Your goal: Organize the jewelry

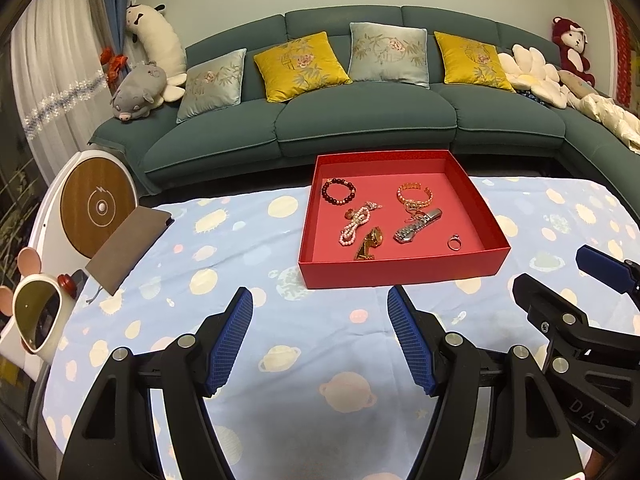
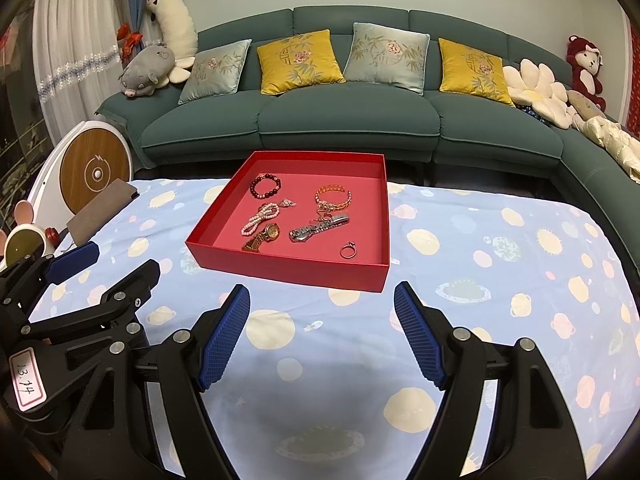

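left hand-held gripper point(image 1: 320, 340): wide, empty | right hand-held gripper point(image 2: 322, 336): wide, empty | red box point(image 1: 400, 274): on surface point(image 1: 280, 320), holds watches, bracelets, ring point(image 1: 455, 243)

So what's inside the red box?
The red box holds a dark bead bracelet, gold bangle, pearl strand, gold watch, silver watch and ring. Nothing looks covered.

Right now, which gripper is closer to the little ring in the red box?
Right, though narrowly. The ring lies almost straight ahead of the right gripper, just over the box's near wall. From the left gripper it sits ahead but off to that gripper's right.
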The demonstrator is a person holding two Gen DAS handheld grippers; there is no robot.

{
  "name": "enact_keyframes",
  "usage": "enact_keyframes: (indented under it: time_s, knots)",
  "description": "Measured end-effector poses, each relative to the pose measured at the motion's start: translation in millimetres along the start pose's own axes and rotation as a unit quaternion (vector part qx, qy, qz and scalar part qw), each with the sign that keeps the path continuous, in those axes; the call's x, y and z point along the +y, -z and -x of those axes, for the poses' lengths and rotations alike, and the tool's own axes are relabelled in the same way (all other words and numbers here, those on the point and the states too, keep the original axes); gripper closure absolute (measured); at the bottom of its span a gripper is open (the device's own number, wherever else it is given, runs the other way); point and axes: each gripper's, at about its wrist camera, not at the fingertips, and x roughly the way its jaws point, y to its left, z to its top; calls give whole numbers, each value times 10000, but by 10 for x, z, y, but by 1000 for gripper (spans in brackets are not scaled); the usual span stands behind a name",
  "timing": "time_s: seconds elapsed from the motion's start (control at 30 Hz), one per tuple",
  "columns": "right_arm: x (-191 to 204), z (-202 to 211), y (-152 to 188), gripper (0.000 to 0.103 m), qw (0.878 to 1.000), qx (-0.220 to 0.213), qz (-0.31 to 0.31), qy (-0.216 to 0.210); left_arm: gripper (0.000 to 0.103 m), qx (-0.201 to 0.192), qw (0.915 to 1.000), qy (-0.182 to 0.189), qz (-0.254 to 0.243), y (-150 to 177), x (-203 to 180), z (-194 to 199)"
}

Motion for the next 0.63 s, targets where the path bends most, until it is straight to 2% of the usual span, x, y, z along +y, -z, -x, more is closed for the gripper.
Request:
enact_keyframes:
  time_s: [0.63]
  knots:
    - [7, 0, 5, 31, 10000, -21, 14, 15, 36, 86, 9999, -34, 140, 1, 19, -55]
